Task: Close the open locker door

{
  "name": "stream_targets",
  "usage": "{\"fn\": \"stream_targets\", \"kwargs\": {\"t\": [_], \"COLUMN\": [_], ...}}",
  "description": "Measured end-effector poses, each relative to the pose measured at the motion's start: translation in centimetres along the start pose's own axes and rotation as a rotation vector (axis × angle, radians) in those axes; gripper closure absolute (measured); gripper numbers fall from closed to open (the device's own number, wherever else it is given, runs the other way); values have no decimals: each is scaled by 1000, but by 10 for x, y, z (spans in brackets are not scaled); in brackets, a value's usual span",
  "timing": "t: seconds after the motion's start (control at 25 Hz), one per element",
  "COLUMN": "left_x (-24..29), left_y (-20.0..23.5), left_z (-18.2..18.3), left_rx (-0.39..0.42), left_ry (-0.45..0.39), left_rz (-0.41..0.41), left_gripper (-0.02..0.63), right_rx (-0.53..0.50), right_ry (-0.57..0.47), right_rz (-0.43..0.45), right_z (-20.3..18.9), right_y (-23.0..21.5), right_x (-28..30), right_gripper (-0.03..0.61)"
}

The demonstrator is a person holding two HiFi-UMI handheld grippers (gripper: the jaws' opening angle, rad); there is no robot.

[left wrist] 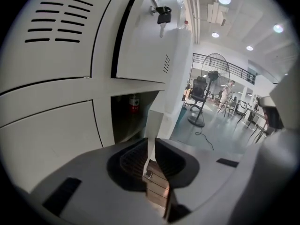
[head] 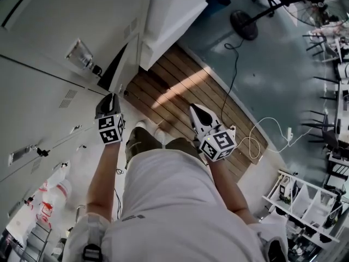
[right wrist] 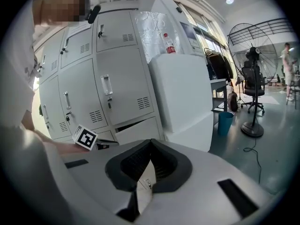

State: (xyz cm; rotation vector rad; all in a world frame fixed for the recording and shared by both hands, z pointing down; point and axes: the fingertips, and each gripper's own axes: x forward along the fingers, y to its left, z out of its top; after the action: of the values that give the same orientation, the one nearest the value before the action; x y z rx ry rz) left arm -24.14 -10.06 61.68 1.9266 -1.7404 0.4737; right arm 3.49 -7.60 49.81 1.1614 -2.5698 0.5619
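One view, from the left gripper [left wrist: 151, 144], looks inside the locker [left wrist: 126, 118]; door [left wrist: 157, 123] just beyond its slightly parted jaws; right gripper [right wrist: 150, 144] closed.

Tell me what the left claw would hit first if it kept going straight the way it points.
Probably the open locker door, whose edge stands straight ahead of the left claw. How near it is cannot be told.

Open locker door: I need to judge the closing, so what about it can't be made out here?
Left gripper view: whether the left gripper presses the locker door; its jaws cover the contact.
Left gripper view: the locker's inside, too dark.
Right gripper view: the door's lower part, behind the right gripper.
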Motion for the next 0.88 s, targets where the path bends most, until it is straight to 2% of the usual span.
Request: {"fn": "stream_targets", "kwargs": {"t": [0.32,0.6,0.88], "left_x": [2,3,10], "left_y": [20,11,0], "left_z": [2,-6,-8], "left_rx": [-33,-40,-43], "left_ry": [7,37,44], "left_rz": [40,25,2], "left_gripper": [580,578,578], "right_rx": [-17,-28,-25], "right_ry": [16,23,29], "right_rz": [39,71,56], "right_z": [2,3,1], "right_y": [7,11,1], "right_x": [18,23,17], "right_gripper": [569,569,569]}}
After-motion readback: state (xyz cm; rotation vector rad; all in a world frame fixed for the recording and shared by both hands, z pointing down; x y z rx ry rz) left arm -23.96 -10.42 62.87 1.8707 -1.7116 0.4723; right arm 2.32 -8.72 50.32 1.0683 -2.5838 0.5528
